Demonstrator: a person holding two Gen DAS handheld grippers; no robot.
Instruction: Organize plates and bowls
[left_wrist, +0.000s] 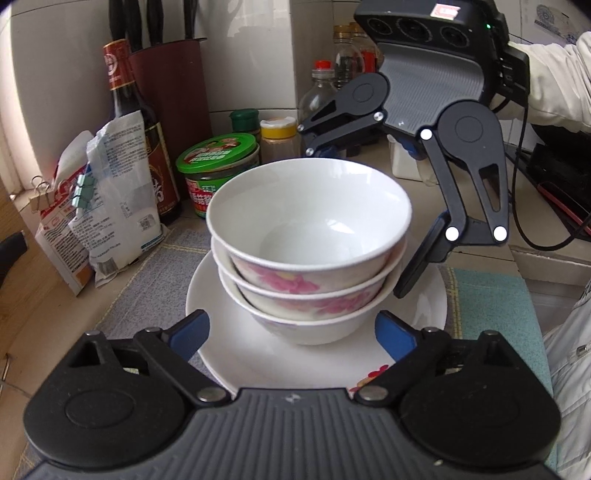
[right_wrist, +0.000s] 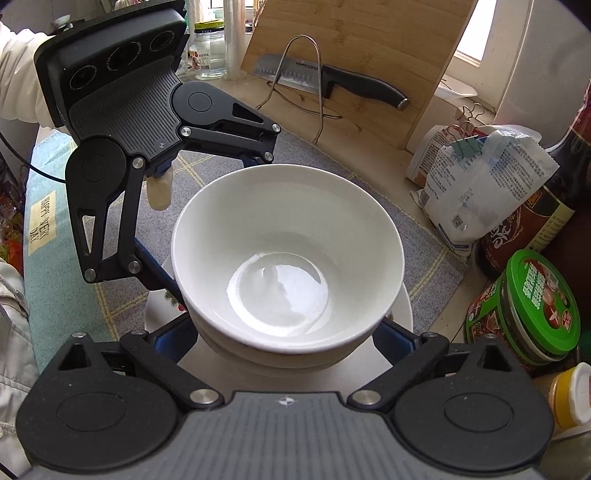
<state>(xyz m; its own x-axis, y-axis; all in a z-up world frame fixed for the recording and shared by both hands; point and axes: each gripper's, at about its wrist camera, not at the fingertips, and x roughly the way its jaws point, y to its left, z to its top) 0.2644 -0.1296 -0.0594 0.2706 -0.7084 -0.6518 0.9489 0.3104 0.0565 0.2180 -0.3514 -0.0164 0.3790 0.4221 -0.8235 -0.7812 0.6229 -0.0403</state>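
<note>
Three bowls sit nested in one stack (left_wrist: 308, 254), the top bowl (right_wrist: 288, 254) white inside and upright, the two below it showing pink flowers on their walls; the whole stack rests on a white plate (left_wrist: 221, 317), and that plate lies on a grey checked mat (right_wrist: 417, 236) on the surface; so the gathering looks largely done, bowls together, plate beneath. The left claw (left_wrist: 291, 334) stands released, blue pads wide on either side of the lowest bowl, touching nothing that I can make out; the right claw (right_wrist: 284, 341) is released too, its jaws spread around the stack just under the top bowl's rim, with no pad seen pressing on china. In the left view the right claw's near finger hangs just beside the stack over the plate's far edge, apart from the bowls. Whether a second plate lies under the first I cannot tell; a flowered edge peeks out at the near side, but it may be the same plate. What is left, by my reading: little here; no loose bowl or plate shows elsewhere among the green-lidded jar (left_wrist: 218, 155), the bottles and the clipped bags (right_wrist: 476, 184); perhaps only moving the stack to its proper place.
</note>
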